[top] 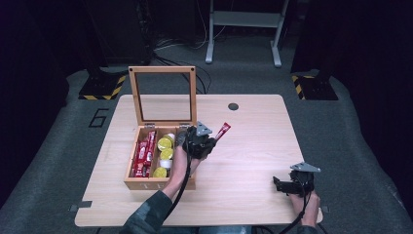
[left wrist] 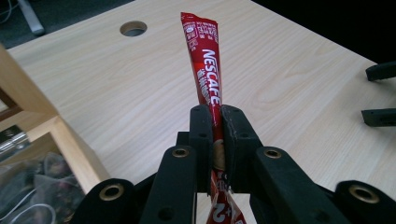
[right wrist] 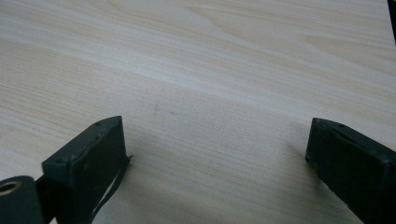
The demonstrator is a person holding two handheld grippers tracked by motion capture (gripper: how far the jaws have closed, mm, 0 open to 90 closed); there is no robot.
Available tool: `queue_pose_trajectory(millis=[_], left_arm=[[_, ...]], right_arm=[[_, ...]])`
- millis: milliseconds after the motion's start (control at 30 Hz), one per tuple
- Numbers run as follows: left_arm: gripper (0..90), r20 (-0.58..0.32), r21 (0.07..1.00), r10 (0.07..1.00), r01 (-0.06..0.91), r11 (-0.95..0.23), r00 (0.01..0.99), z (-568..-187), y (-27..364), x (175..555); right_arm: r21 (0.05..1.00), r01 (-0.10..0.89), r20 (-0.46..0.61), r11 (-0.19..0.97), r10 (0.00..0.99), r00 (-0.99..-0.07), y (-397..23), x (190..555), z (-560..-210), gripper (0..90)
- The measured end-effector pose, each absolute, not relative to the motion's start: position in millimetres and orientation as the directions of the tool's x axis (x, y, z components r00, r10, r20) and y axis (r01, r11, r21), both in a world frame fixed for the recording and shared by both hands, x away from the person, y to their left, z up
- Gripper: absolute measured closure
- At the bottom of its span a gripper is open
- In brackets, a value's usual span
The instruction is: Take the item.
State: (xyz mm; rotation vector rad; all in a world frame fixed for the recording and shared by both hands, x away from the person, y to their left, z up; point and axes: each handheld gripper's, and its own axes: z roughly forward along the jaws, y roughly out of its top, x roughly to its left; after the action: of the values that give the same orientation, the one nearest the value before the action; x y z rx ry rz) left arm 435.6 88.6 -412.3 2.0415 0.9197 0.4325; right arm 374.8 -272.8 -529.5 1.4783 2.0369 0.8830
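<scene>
Left gripper point(left wrist: 213, 135), fingers clenched on a red Nescafé stick sachet point(left wrist: 205, 70), held above the table point(top: 243, 146) beside the open wooden box point(top: 141, 183). Right gripper point(right wrist: 215, 154), fingers spread wide, holding nothing, low over the table.

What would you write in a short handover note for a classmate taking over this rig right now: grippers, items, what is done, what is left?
Left gripper: shut on the red coffee stick, held above the table just right of the wooden box.
Right gripper: open, holds nothing, low over bare table near its right front edge.
Box: lid up; more red sticks and yellow cups inside.
Done: one stick gripped.
Left: probably placing it; which way it is going is unclear.
</scene>
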Motion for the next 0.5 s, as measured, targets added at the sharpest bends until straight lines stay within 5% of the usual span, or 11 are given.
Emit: queue_pose_trajectory(millis=[500], left_arm=[[82.7,-0.026,0.770,0.715,0.470,-0.432,0.699,-432,56,442]], right_arm=[[0.731,0.648,-0.004,0.216,0.950,-0.312,-273,375,-529,4.6]])
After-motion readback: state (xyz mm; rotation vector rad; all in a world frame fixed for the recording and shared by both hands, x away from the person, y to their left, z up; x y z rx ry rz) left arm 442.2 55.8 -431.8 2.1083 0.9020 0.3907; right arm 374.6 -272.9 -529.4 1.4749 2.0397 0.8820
